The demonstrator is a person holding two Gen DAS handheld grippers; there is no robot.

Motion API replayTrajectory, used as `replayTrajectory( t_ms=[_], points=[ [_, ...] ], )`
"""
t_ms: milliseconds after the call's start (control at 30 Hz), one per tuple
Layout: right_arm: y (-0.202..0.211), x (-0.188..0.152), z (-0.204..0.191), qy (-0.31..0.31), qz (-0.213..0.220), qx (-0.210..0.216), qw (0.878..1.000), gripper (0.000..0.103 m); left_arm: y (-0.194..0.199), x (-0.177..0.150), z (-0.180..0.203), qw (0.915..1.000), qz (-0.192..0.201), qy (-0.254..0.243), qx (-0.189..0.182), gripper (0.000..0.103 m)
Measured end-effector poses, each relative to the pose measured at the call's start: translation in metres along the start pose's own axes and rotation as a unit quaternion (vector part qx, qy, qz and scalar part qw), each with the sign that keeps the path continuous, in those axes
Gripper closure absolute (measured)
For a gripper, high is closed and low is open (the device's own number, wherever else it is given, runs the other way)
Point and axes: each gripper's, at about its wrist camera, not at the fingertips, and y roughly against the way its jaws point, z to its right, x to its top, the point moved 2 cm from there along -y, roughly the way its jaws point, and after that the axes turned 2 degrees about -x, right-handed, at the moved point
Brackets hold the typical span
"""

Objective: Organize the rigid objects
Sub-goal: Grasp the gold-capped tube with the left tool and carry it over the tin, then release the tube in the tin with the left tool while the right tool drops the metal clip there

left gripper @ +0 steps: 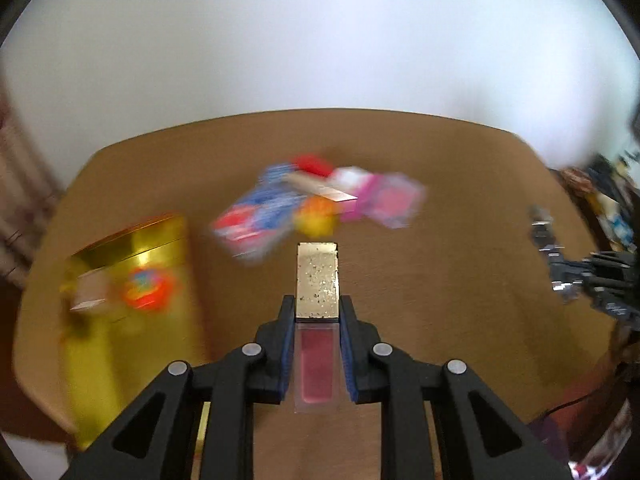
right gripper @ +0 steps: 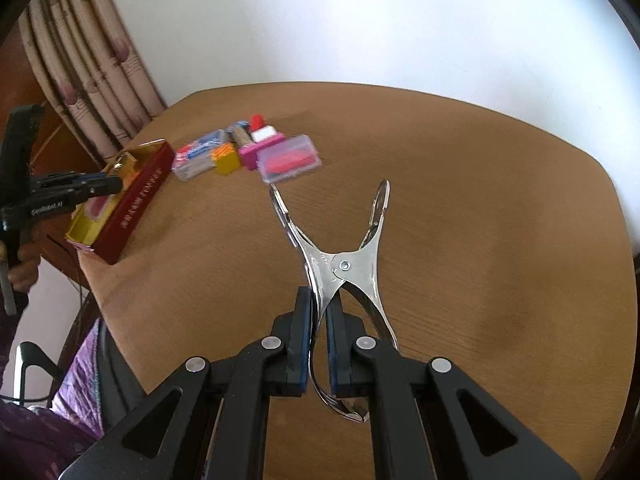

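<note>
My left gripper (left gripper: 318,312) is shut on a lip gloss tube (left gripper: 317,320) with a gold glitter cap and pink body, held above the table. A gold-lined open box (left gripper: 132,280) with red sides lies to its left; it also shows in the right wrist view (right gripper: 132,196). My right gripper (right gripper: 319,316) is shut on one handle of a silver metal clamp (right gripper: 340,256), whose jaws point away over the table. A pile of small boxes and cases (right gripper: 248,152) lies beyond; it also shows, blurred, in the left wrist view (left gripper: 320,196).
The round wooden table (right gripper: 480,240) ends at a white wall. Curtains (right gripper: 92,68) hang at the far left. The left gripper (right gripper: 60,196) appears over the box. A dark chair and purple cloth (right gripper: 76,376) are below the table edge.
</note>
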Motion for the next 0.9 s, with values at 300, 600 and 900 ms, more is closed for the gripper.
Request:
replayTrajectory(
  t_ms=[300,600,900],
  points=[
    [-0.005,0.032,-0.069,0.040,0.010,0.042,0.998,0.097,-0.041,-0.031,-0.128,0.9897,-0.067,0.077,0.100,0.083],
    [-0.007,0.072,-0.139,0.079,0.023,0.091,0.993,0.097,-0.075,-0.042,-0.156,0.9852,-0.076,0.100,0.116,0.082],
    [-0.031,0.124,-0.233,0.111,0.021,0.172,0.979,0.096,-0.049,-0.046,-0.158,0.9859,-0.040,0.114,0.116,0.066]
  ],
)
